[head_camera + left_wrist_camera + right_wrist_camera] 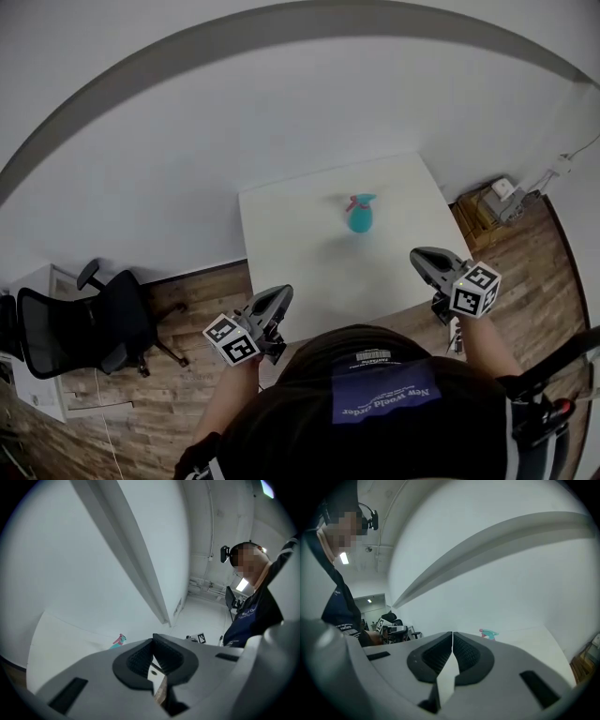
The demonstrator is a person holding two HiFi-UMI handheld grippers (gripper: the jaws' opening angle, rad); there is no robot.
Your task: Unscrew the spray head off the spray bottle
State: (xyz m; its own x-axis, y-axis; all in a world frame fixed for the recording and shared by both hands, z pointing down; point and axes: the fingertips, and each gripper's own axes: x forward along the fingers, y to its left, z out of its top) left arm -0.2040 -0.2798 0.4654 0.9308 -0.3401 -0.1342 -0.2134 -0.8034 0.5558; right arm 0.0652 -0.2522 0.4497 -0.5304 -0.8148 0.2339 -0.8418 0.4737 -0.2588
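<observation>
Your left tongs [282, 292]: jaws closed together, holding nothing | your right tongs [418, 255]: jaws closed together, holding nothing | spray bottle [360, 217]: upright on the table [291, 244], ahead of and between your tongs, well apart from both, spray head [357, 200] on top

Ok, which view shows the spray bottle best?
The head view: the whole bottle stands unobstructed on the table, teal body and spray head both visible. Both gripper views catch only its small, distant top, with the body cut off.
</observation>
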